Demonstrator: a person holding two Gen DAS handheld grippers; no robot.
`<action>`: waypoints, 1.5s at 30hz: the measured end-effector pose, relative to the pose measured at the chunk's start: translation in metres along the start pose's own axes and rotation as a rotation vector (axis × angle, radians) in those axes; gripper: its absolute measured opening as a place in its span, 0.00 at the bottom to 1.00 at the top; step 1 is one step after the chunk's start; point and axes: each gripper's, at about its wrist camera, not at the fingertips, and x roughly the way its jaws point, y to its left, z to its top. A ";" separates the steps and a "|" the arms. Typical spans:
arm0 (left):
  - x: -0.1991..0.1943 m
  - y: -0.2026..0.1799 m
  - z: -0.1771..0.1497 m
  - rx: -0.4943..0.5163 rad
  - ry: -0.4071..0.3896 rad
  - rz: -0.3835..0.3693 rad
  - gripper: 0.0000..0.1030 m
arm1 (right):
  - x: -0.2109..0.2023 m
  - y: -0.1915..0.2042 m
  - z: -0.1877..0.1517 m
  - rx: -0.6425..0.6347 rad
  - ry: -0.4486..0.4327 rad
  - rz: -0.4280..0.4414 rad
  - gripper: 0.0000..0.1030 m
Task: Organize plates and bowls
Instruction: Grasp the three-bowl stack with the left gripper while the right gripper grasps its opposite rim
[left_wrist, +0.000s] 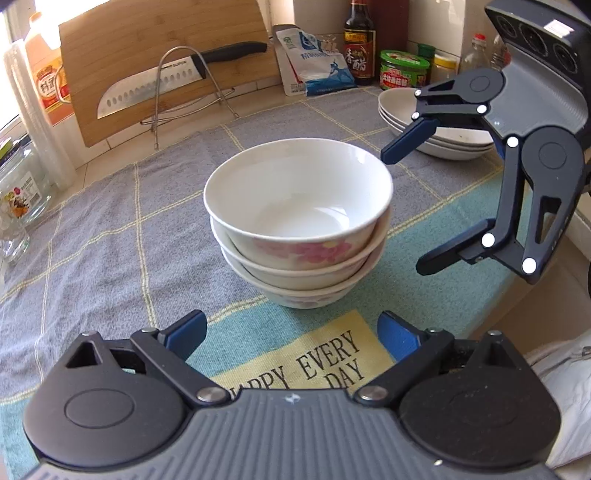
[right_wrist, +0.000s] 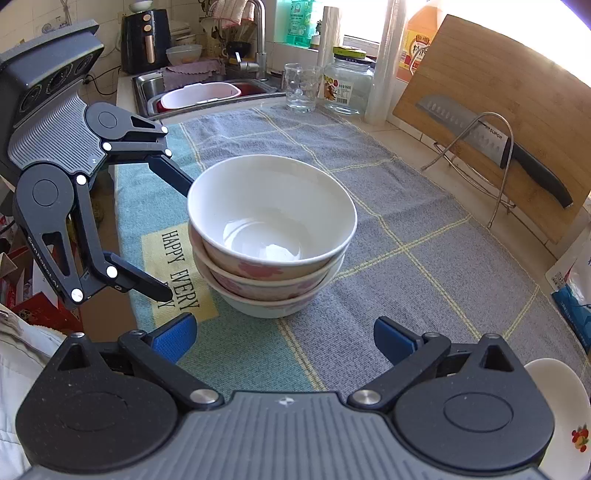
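Grey-and-teal checked cloth (left_wrist: 110, 236) covers the surface. Nearest, the left gripper (left_wrist: 291, 336) has its jaws spread, empty; the bowl stack (left_wrist: 297, 221) sits just beyond. The right gripper (left_wrist: 404, 210), also spread, flanks it; plates (left_wrist: 443, 144) lie farther right.

Knife (left_wrist: 155, 84) on wire rack (left_wrist: 184, 88) against cutting board (left_wrist: 147, 40) — checked cloth (left_wrist: 110, 229); vinegar bottle (left_wrist: 357, 48)
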 end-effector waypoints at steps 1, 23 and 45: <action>0.004 0.001 0.001 0.033 -0.004 -0.007 0.96 | 0.005 -0.001 0.000 0.011 0.011 -0.006 1.00; 0.046 0.056 0.023 0.492 -0.094 -0.473 0.89 | 0.044 0.000 0.034 0.013 0.117 0.025 0.98; 0.053 0.064 0.035 0.546 -0.067 -0.571 0.82 | 0.043 -0.004 0.037 0.015 0.136 0.109 0.88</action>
